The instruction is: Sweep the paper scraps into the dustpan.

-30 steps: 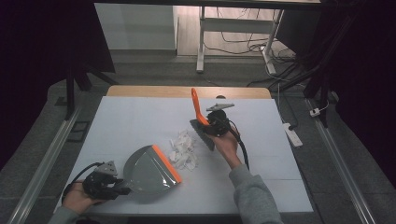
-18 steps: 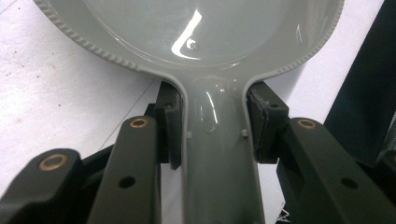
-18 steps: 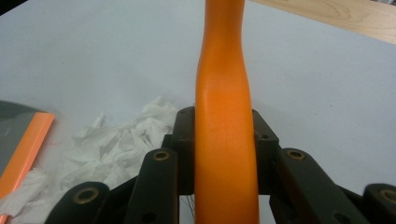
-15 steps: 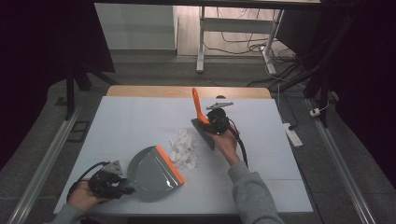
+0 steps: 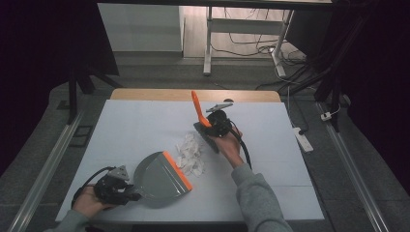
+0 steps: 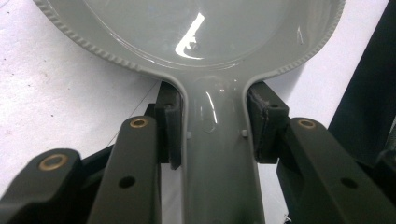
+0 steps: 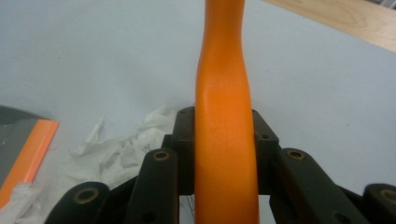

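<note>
Left gripper holds the grey dustpan by its handle, jaws closed on both sides, and it has pushed the pan forward, so the orange lip now touches the paper scraps. Right gripper clamps the brush by its orange handle, behind the scraps on the counter. I judge sweeping comes next.

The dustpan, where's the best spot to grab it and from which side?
Grip the dustpan by its narrow grey handle, coming from the rear, opposite the orange lip. The handle is slim enough to fit between two jaws, while the pan is wide and shallow. The left hand-held gripper already holds it there, one jaw on each side.
</note>
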